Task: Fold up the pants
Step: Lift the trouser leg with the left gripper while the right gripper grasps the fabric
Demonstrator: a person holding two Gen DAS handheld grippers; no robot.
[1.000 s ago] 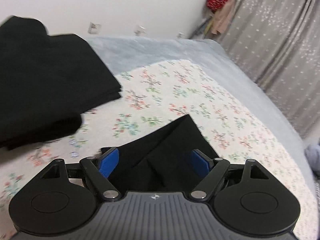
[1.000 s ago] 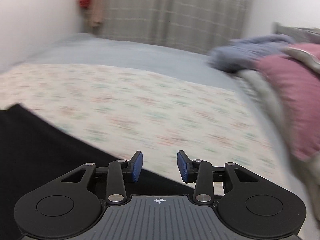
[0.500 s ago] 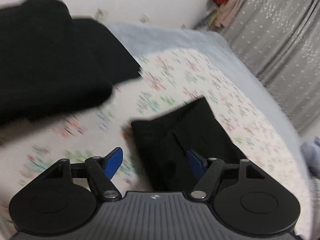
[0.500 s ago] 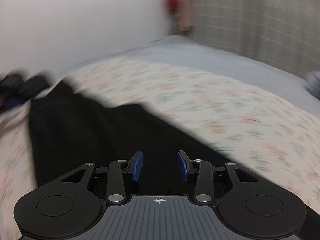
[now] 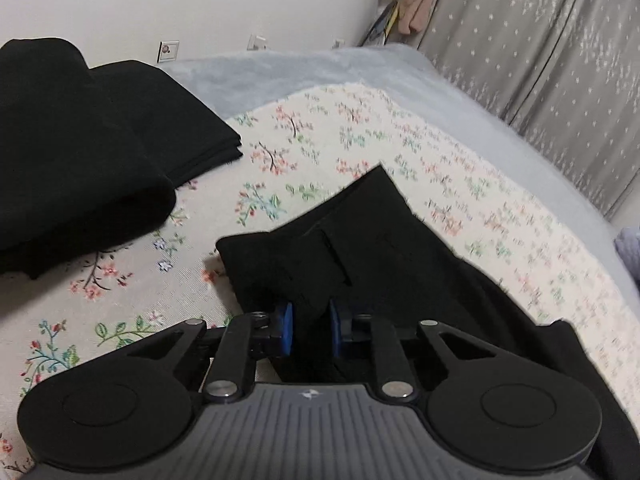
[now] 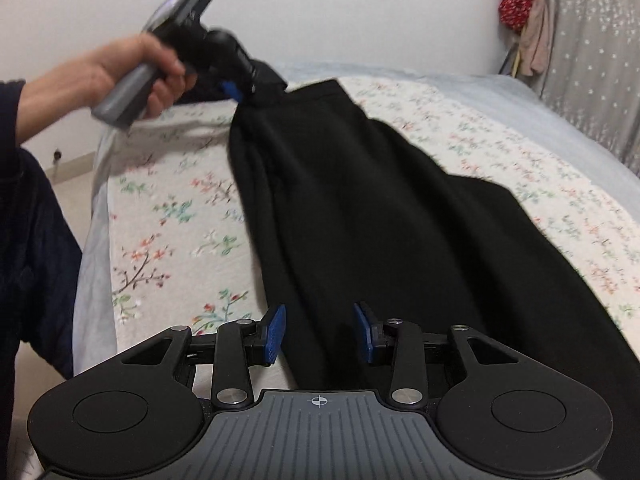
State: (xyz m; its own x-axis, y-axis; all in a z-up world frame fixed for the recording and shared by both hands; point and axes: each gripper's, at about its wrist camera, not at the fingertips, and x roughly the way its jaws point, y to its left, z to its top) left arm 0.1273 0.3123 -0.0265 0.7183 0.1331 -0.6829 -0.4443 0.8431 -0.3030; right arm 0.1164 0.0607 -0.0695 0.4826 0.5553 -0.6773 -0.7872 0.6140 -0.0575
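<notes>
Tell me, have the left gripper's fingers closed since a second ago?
Yes. The left gripper was spread wide beside the pants; now its fingers pinch the cloth.

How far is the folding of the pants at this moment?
Done: other black garments lie folded in a pile on the floral sheet. In hand: the left tongs are shut on one end of the pants, lifting it slightly; the right tongs hang open over the other end, not gripping. Left: the pants lie stretched at full length, so every fold remains.
</notes>
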